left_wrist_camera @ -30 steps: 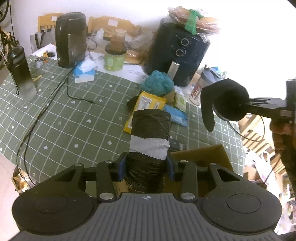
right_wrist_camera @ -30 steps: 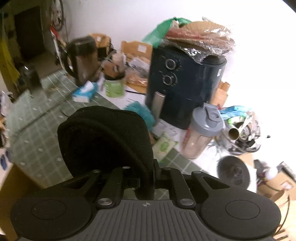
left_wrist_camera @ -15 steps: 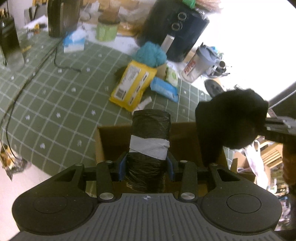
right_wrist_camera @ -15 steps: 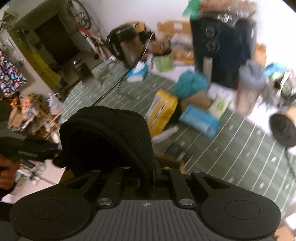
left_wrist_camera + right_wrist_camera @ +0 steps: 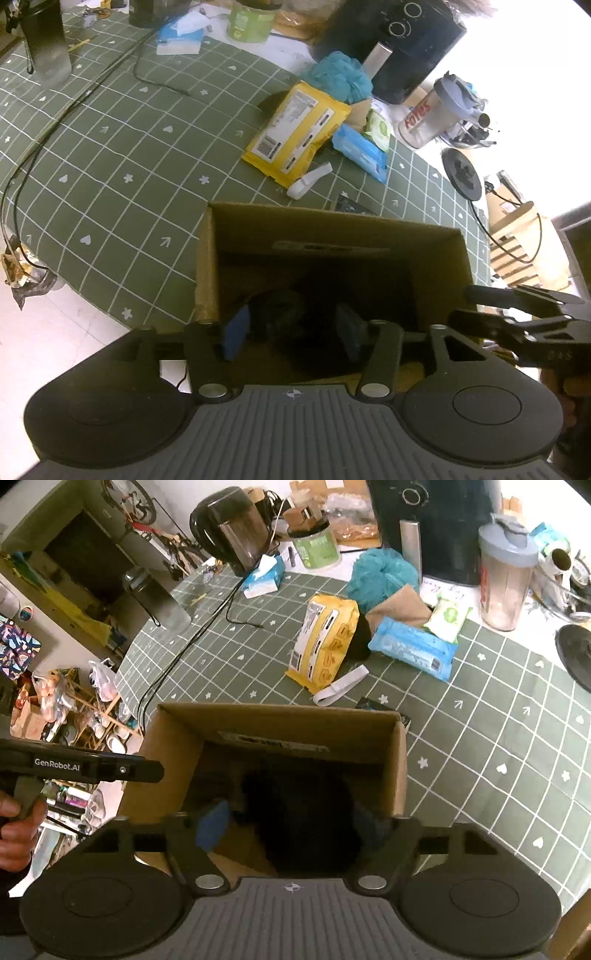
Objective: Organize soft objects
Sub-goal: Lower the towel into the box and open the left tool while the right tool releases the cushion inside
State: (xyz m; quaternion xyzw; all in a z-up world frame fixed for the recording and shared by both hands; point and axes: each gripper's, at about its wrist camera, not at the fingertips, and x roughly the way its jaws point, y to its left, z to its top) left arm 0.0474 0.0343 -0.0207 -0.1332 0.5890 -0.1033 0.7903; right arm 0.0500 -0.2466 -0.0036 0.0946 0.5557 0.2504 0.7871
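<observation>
Over the cardboard box [image 5: 280, 720], both the left gripper [image 5: 291, 328] and the right gripper [image 5: 291, 819] had just been opening, jaws apart, with the limp black fabric [image 5: 303, 812] and dark bag roll [image 5: 280, 310] loose between them, both probably light and best pinched mid-body.

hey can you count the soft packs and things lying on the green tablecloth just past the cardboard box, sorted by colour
Yellow: 1, the yellow pack
Blue: 2, the blue wipes pack and the blue mesh sponge
Green and white: 1, the small wipes pack
White: 1, the white strap
Total: 5
</observation>
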